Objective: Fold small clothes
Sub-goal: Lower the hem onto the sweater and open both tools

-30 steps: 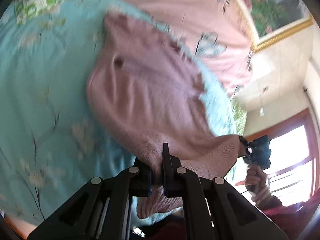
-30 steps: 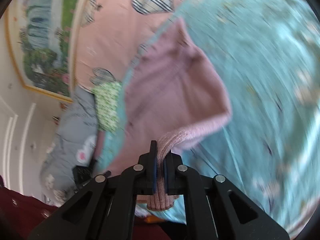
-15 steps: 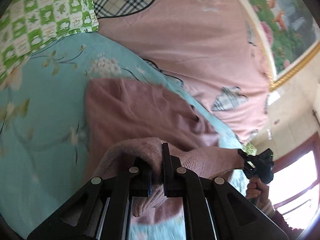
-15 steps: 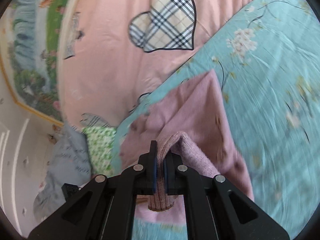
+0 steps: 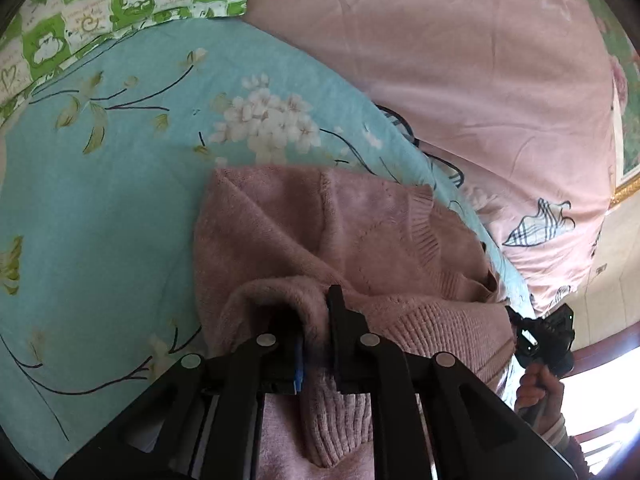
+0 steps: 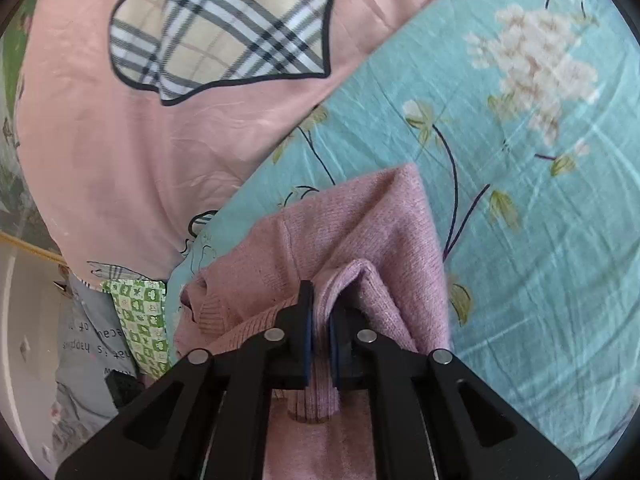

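The fold is looking about half made: the dusty-pink knitted sweater (image 5: 320, 232) is lying on the turquoise flower-printed bedsheet (image 5: 100, 208), and its ribbed hem is being carried over the body toward the far end, where the collar is showing, but that edge is not yet laid down or let go, so setting it, smoothing and probably a further fold are remaining. The left gripper (image 5: 316, 344) is pinching a thick bunch of the hem between its fingers, which are beginning to ease apart with the knit sitting between them; the right gripper (image 6: 318, 340) is likewise nipping a ribbed fold, its jaws opening slightly around the cloth. Beyond both sets of fingertips the sweater's body is spreading flat; behind them the hem is hanging. A pink quilt with plaid hearts (image 6: 120, 140) is lying past the sheet.
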Motion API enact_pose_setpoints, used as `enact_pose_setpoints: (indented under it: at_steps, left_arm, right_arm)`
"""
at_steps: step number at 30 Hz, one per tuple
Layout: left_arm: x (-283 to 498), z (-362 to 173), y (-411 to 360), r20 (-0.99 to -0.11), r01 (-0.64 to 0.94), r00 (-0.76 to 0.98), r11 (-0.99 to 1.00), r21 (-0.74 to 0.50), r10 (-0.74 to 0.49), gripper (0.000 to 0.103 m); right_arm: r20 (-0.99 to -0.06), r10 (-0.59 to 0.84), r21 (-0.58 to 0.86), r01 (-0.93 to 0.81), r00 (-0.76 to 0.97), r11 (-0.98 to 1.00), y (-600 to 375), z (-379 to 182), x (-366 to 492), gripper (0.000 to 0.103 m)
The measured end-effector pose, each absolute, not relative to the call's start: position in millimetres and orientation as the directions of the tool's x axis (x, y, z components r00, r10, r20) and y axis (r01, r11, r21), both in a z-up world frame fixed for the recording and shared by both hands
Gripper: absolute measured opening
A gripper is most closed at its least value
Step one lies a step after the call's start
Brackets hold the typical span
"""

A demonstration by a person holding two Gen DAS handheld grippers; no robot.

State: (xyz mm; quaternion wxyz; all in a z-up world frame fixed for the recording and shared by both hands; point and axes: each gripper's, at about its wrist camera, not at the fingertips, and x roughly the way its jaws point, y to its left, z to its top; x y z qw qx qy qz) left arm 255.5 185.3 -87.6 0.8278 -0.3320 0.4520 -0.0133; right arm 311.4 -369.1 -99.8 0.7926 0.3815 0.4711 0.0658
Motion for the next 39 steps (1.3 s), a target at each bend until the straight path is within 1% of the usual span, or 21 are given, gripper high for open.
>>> enact_pose_setpoints:
  at_steps: [2, 3, 4, 5, 6, 8, 11, 13, 15, 16, 18, 20, 24, 26, 27, 28, 30, 32, 34, 38, 39]
  left_arm:
    - [245, -78, 182, -0.740, -0.261, 0.588, 0.789, -0.556, -0.328, 0.020]
    - [240, -73, 181, -0.744, -0.254, 0.588, 0.800, -0.543, -0.318, 0.029]
    - [234, -67, 179, -0.751, -0.249, 0.587, 0.816, -0.522, -0.301, 0.037]
    - [224, -59, 175, -0.761, -0.241, 0.588, 0.840, -0.487, -0.272, 0.040]
    - [217, -54, 171, -0.767, -0.237, 0.587, 0.852, -0.467, -0.257, 0.042]
    - [201, -44, 159, -0.760, -0.203, 0.587, 0.857, -0.473, -0.280, 0.042]
    - [183, -37, 116, -0.721, -0.084, 0.567, 0.843, -0.532, -0.398, 0.042]
    - [180, -44, 79, -0.717, -0.008, 0.508, 0.830, -0.558, -0.478, 0.042]
    - [181, -53, 47, -0.722, 0.062, 0.442, 0.821, -0.568, -0.533, 0.042]
    - [184, -58, 31, -0.736, 0.096, 0.416, 0.830, -0.549, -0.535, 0.042]
    - [195, -69, 5, -0.785, 0.152, 0.378, 0.870, -0.469, -0.490, 0.042]
    - [214, -81, 1, -0.811, 0.161, 0.357, 0.886, -0.435, -0.464, 0.042]
    - [259, -88, 15, -0.847, 0.153, 0.358, 0.919, -0.362, -0.393, 0.042]
    - [282, -83, 27, -0.855, 0.147, 0.375, 0.934, -0.327, -0.358, 0.042]
    - [289, -80, 34, -0.856, 0.142, 0.388, 0.940, -0.311, -0.342, 0.041]
    - [298, -76, 42, -0.852, 0.134, 0.405, 0.943, -0.304, -0.332, 0.036]
    - [313, -70, 57, -0.842, 0.105, 0.439, 0.949, -0.299, -0.314, 0.036]
    - [324, -65, 73, -0.833, 0.063, 0.475, 0.955, -0.290, -0.284, 0.036]
    - [341, -67, 89, -0.831, -0.012, 0.507, 0.962, -0.274, -0.230, 0.036]
    - [361, -80, 121, -0.847, -0.174, 0.519, 0.956, -0.235, -0.114, 0.036]
    - [365, -82, 128, -0.847, -0.203, 0.523, 0.951, -0.235, -0.098, 0.036]
  right_arm:
    - [-0.686, 0.484, 0.686, 0.261, 0.543, 0.680, -373, -98, 309, 0.010]
    - [-0.684, 0.488, 0.690, 0.261, 0.542, 0.676, -376, -95, 307, 0.013]
    - [-0.682, 0.485, 0.689, 0.260, 0.547, 0.677, -379, -92, 302, 0.021]
    - [-0.682, 0.469, 0.682, 0.255, 0.562, 0.685, -382, -85, 296, 0.027]
    - [-0.677, 0.448, 0.674, 0.249, 0.583, 0.695, -387, -77, 287, 0.036]
    - [-0.660, 0.427, 0.669, 0.224, 0.619, 0.709, -392, -62, 270, 0.038]
    - [-0.633, 0.437, 0.653, 0.139, 0.639, 0.744, -381, -44, 244, 0.038]
    - [-0.631, 0.491, 0.644, 0.052, 0.601, 0.764, -357, -42, 232, 0.038]
    - [-0.653, 0.557, 0.621, -0.058, 0.513, 0.781, -319, -50, 220, 0.037]
    - [-0.677, 0.584, 0.601, -0.122, 0.448, 0.790, -295, -59, 213, 0.037]
    - [-0.722, 0.602, 0.562, -0.218, 0.342, 0.798, -259, -76, 207, 0.036]
    - [-0.765, 0.591, 0.523, -0.290, 0.255, 0.802, -231, -93, 207, 0.036]
    - [-0.815, 0.546, 0.460, -0.357, 0.192, 0.813, -204, -114, 238, 0.036]
    - [-0.827, 0.523, 0.439, -0.342, 0.208, 0.831, -206, -116, 262, 0.034]
    - [-0.829, 0.513, 0.431, -0.330, 0.223, 0.840, -210, -116, 274, 0.028]
    - [-0.826, 0.512, 0.434, -0.314, 0.237, 0.844, -216, -116, 287, 0.025]
    - [-0.802, 0.526, 0.453, -0.286, 0.284, 0.845, -229, -108, 306, 0.022]
    - [-0.781, 0.512, 0.454, -0.240, 0.357, 0.858, -246, -97, 318, 0.022]
    - [-0.765, 0.462, 0.451, -0.138, 0.449, 0.882, -271, -91, 334, 0.022]
    - [-0.776, 0.368, 0.436, 0.013, 0.512, 0.900, -306, -100, 348, 0.022]
    - [-0.769, 0.369, 0.450, 0.032, 0.522, 0.893, -312, -103, 348, 0.019]
